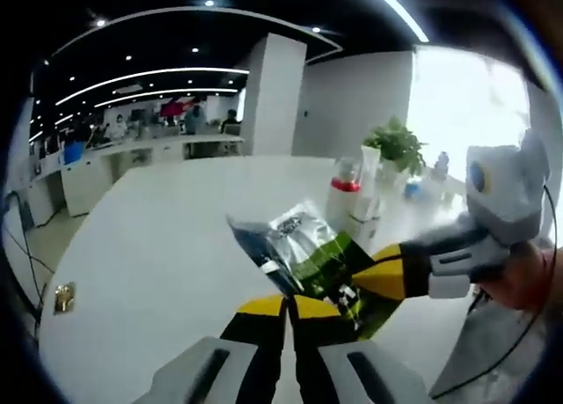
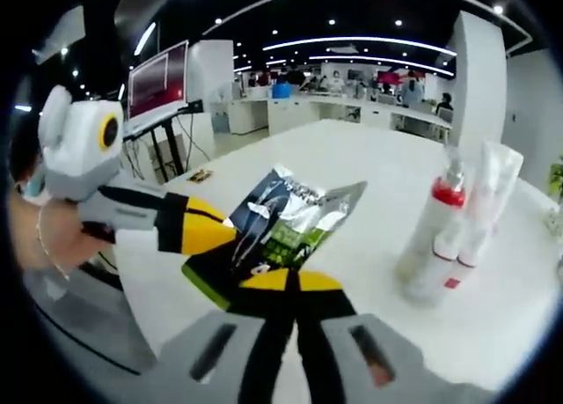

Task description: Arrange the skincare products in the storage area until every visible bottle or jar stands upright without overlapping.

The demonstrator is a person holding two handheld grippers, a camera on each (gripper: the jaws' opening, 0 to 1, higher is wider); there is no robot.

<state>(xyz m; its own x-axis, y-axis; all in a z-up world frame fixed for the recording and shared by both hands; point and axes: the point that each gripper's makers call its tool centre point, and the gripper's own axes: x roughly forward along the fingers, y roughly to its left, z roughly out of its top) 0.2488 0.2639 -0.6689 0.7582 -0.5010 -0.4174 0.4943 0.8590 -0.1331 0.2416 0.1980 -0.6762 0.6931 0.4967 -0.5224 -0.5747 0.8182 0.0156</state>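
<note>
Both grippers, left (image 1: 288, 305) and right (image 2: 290, 281), clamp one foil sachet (image 2: 286, 221); two bottles (image 2: 433, 237) stand beside.

table (image 1: 158, 246): open left | bottles (image 1: 356, 202): block far right | plant (image 1: 398, 144): seemingly behind

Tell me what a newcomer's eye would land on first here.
The shiny foil packet held up over the white table stands out, pinched from two sides by the left gripper and the right gripper. Beyond it, a cluster of white bottles, one red-collared, stands upright.
</note>
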